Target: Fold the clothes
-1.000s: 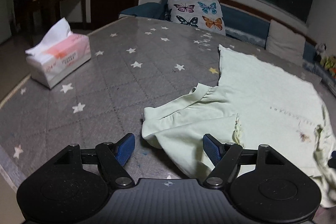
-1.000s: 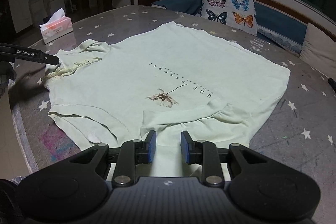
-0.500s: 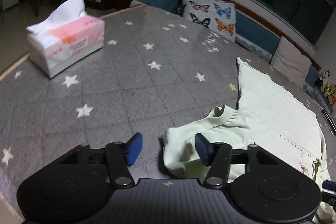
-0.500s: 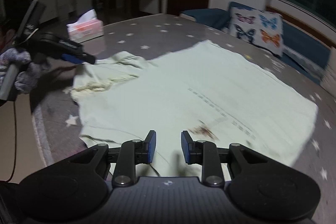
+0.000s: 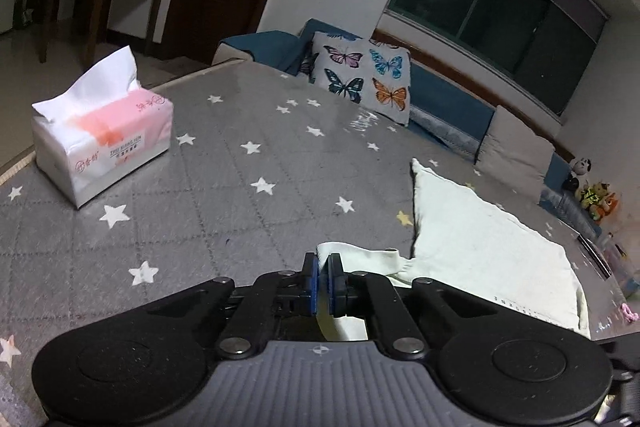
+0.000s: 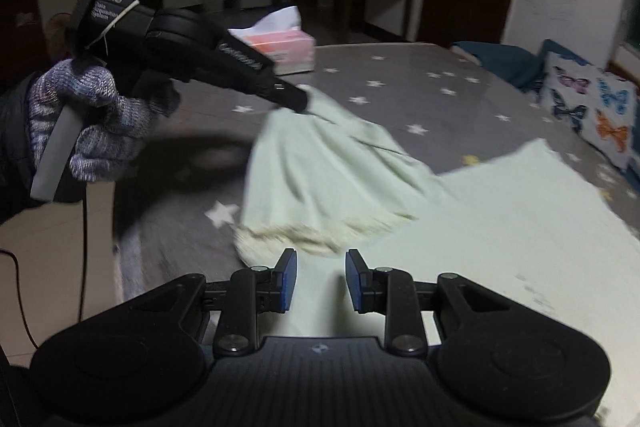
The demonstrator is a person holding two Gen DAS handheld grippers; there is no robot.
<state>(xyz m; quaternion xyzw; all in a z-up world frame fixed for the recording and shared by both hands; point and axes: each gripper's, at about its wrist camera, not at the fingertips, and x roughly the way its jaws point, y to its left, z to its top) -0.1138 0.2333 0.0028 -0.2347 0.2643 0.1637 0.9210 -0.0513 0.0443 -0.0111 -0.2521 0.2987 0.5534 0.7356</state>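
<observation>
Pale green shirt [image 5: 480, 243], grey star-patterned tablecloth [image 5: 224, 187], butterfly-print cushion [image 5: 362, 75], blue-padded fingers [image 6: 289, 277].

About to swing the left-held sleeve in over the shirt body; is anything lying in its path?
Nothing visible does. The left gripper is shut on the sleeve, lifted off the table. The shirt body lies bare. The tissue pack stands off to the far side; the right gripper hovers open at the near edge.

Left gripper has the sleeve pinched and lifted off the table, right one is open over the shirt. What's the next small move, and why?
Probably carry the left gripper inward, laying the pinched sleeve over the body of the pale green T-shirt. Its jaws are clamped on the sleeve edge, the fabric hangs raised above the grey star-patterned table cover, and the right gripper is open, holding nothing, over the shirt.
</observation>
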